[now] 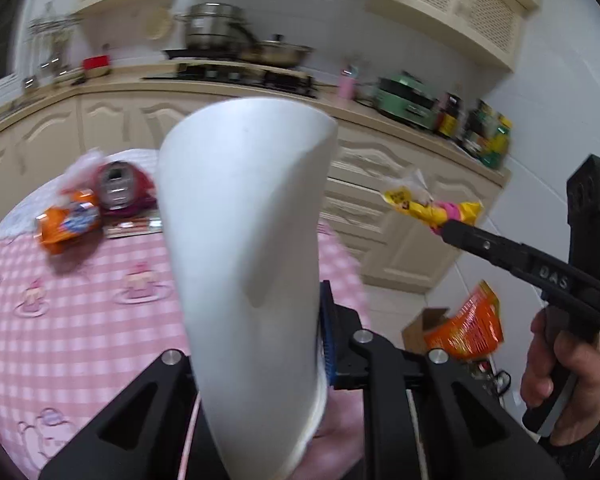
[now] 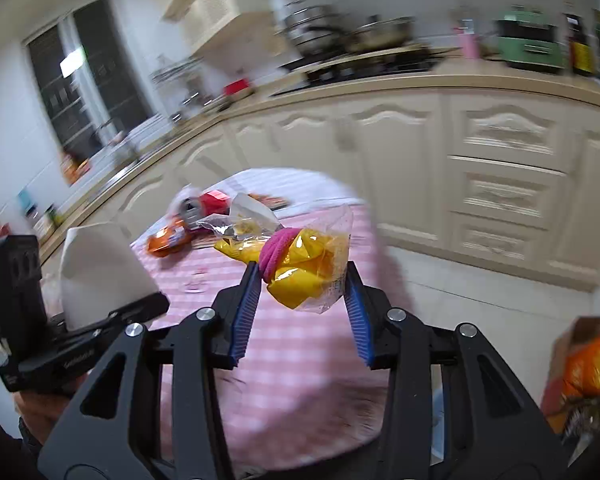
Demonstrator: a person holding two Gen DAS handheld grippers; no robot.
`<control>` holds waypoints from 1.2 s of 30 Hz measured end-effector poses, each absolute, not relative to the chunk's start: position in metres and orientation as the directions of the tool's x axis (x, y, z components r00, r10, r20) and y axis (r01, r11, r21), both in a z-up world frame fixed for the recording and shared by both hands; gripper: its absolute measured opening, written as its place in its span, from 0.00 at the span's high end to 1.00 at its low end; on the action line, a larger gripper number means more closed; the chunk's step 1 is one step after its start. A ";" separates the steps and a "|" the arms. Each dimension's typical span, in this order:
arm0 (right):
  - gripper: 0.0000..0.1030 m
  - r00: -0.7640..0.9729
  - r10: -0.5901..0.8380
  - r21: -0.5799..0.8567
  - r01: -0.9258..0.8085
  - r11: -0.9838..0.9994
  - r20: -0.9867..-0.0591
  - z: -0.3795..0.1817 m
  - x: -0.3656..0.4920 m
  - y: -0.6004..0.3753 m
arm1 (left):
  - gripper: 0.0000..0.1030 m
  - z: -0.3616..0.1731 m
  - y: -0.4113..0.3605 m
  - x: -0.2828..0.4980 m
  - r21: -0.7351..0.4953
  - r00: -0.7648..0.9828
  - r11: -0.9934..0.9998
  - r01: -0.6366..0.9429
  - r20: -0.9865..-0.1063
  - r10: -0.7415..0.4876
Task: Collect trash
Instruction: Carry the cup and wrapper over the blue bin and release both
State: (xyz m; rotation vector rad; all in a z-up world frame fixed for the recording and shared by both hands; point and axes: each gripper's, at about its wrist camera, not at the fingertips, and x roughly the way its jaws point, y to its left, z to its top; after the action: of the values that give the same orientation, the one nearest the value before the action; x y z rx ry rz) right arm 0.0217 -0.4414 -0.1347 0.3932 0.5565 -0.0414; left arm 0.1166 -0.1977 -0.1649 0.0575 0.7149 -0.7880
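Left claw (image 1: 260, 344) is pinching a white paper cup (image 1: 244, 216) — cup squashed flat-ish between the pads, long axis running straight out along the fingers, rim end toward the camera. Only one blue pad (image 1: 327, 332) is showing, on the cup's right side.

Right claw (image 2: 300, 292) is gripping a crumpled yellow wrapper (image 2: 304, 272) with a pink band around it, clear film sticking out at the edges. Blue pads (image 2: 246, 304) are pressing it from both sides; the wrapper's long axis is lying across the fingers, tail trailing off to the left.

Both loads are hanging in the air above the surface (image 1: 80, 280) with the pink checked cloth, not touching it.

Key relation for the next move: a cardboard box (image 1: 424, 328) is sitting on the floor low and to the right of both claws, with an orange packet (image 1: 466, 324) at or in it — cannot tell which. My guess is that's the trash drop. The right claw is nearer to it, so the wrapper probably goes first and the cup has to cross over.

Farther out on the surface, well apart from both claws: an orange snack bag (image 1: 68, 222), with a red-and-grey item (image 1: 118, 188) just beside it — too blurred to name. Likely the remaining trash.

Frames are motion-blurred, so the box opening isn't readable.
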 end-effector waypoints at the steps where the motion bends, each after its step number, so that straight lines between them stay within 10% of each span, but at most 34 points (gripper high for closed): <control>1: 0.60 0.849 0.047 0.356 0.169 0.919 -0.526 -0.138 0.013 -0.453 | 0.87 -0.166 -0.213 0.111 -0.205 0.464 0.695 0.689 -0.612 -0.641; 19: 0.59 0.595 -0.011 0.466 0.642 0.609 -0.804 -0.363 -0.078 -0.632 | 0.82 -0.382 -0.494 0.049 -0.216 -0.010 0.437 0.873 -0.905 -0.426; 21: 0.55 0.583 0.023 0.487 0.657 0.576 -0.812 -0.381 -0.074 -0.639 | 0.67 -0.404 -0.511 0.059 -0.241 -0.064 0.443 0.863 -0.924 -0.378; 23: 0.26 0.574 0.040 0.500 0.674 0.544 -0.818 -0.394 -0.074 -0.643 | 0.22 -0.410 -0.517 0.069 -0.223 -0.043 0.474 0.852 -0.931 -0.363; 36: 0.06 0.568 -0.032 0.482 0.725 0.492 -0.822 -0.380 -0.085 -0.643 | 0.12 -0.374 -0.478 0.083 -0.126 0.110 0.538 0.834 -0.916 -0.385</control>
State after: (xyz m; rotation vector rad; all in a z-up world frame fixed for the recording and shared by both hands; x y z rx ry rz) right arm -0.0848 -0.6428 -0.3795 0.9541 0.8552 -0.5341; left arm 0.0828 -0.4785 -0.3737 0.4864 1.1347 -0.9487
